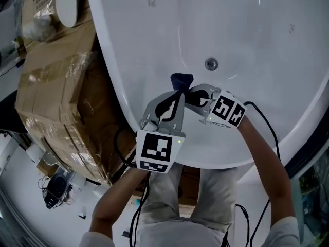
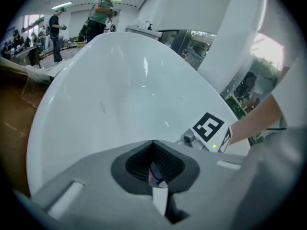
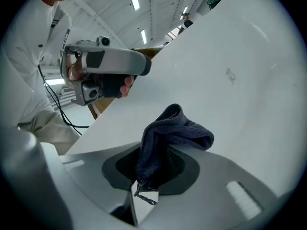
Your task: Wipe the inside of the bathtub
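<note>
Bathtub, big and white, down below. Brown cardboard boxes just beside its rim. Left gripper over the near tub wall, jaws pressed together. Right gripper close beside it, clamped on a dark blue cloth, near the small round drain.

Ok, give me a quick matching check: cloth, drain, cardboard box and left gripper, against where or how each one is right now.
Things:
1. cloth
2. drain
3. cardboard box
4. left gripper

Places or states:
A. shut, holding no cloth
B. outside the bathtub, beside its rim
C. clamped in the right gripper
D. set in the bathtub floor

Pairs: 1-C, 2-D, 3-B, 4-A.
</note>
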Demonstrator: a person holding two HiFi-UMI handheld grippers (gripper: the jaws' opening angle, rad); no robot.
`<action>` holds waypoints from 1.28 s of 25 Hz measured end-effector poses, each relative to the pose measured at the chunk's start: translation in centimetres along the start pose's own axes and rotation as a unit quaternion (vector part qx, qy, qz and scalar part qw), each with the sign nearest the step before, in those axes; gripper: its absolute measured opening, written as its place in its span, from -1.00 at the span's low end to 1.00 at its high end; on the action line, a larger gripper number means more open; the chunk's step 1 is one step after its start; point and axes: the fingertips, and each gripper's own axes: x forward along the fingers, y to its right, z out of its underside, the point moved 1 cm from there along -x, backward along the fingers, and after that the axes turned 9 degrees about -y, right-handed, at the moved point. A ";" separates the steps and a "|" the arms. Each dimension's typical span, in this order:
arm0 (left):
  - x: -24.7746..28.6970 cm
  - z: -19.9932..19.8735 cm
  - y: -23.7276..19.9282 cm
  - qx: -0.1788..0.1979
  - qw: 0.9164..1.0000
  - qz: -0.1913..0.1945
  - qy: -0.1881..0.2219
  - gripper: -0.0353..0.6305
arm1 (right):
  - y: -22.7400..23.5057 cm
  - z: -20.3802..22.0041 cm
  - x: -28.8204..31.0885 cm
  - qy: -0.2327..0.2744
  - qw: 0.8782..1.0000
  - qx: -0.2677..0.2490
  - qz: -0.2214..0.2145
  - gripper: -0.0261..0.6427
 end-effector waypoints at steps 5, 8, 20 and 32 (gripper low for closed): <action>3.1 -0.5 -0.3 0.056 0.998 0.015 -0.022 -0.90 | 2.8 3.0 -0.1 -0.049 0.998 -0.006 0.048 -0.71; 5.9 -0.6 -0.3 0.090 0.995 0.037 -0.035 -0.90 | 4.0 4.6 -0.2 -0.071 0.995 -0.005 0.064 -0.71; 15.0 1.0 0.3 0.315 0.936 0.125 -0.092 -0.90 | 8.6 9.4 0.2 -0.136 0.982 0.009 0.131 -0.71; 19.9 4.9 -0.2 0.446 0.858 0.176 -0.184 -0.90 | 11.7 14.0 2.3 -0.216 0.963 -0.011 0.158 -0.71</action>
